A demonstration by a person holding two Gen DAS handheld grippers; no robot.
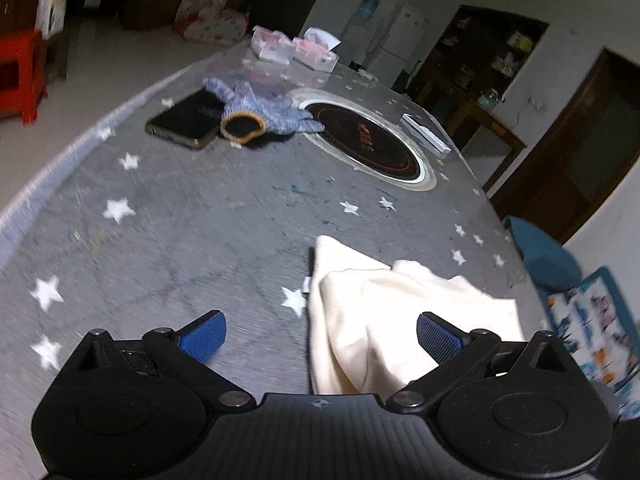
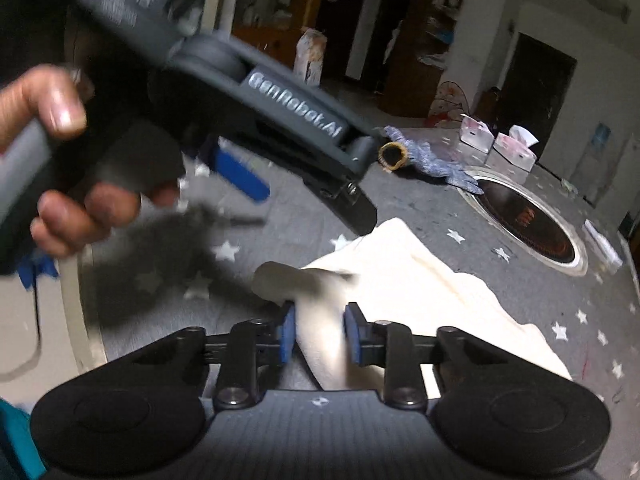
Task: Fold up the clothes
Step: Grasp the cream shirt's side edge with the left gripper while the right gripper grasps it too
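**One cream garment, pinched at its near edge**

There is one cream garment (image 2: 420,280) in front of me, lying rumpled on the grey star-printed tablecloth (image 1: 180,220) at the near side of the table. A bunched fold of it rises between the two blue pads (image 2: 288,332) of my right gripper (image 2: 319,334); the pads stand narrow and press the cloth from both sides, so I am grasping the garment there.

My left gripper (image 1: 320,338) has its two blue pads (image 1: 204,338) spread wide apart. The right-hand pad hangs over the garment's edge, the other over bare tablecloth; whether either touches I cannot tell, and nothing is clamped between them. In the right wrist view this gripper appears blurred at the upper left, held in my left hand (image 2: 76,168).

Farther across the table I count one blue knitted glove (image 1: 260,114) with a tan cuff, and one dark phone (image 1: 186,120) just beside it, the glove's fingers overlapping the phone's far edge. Next to the glove sits one round induction cooktop (image 1: 364,144) set into the table, the glove's tip reaching its rim. Two pink-and-white tissue boxes (image 1: 296,50) stand side by side at the far edge, and one white remote (image 1: 426,134) lies beyond the cooktop.
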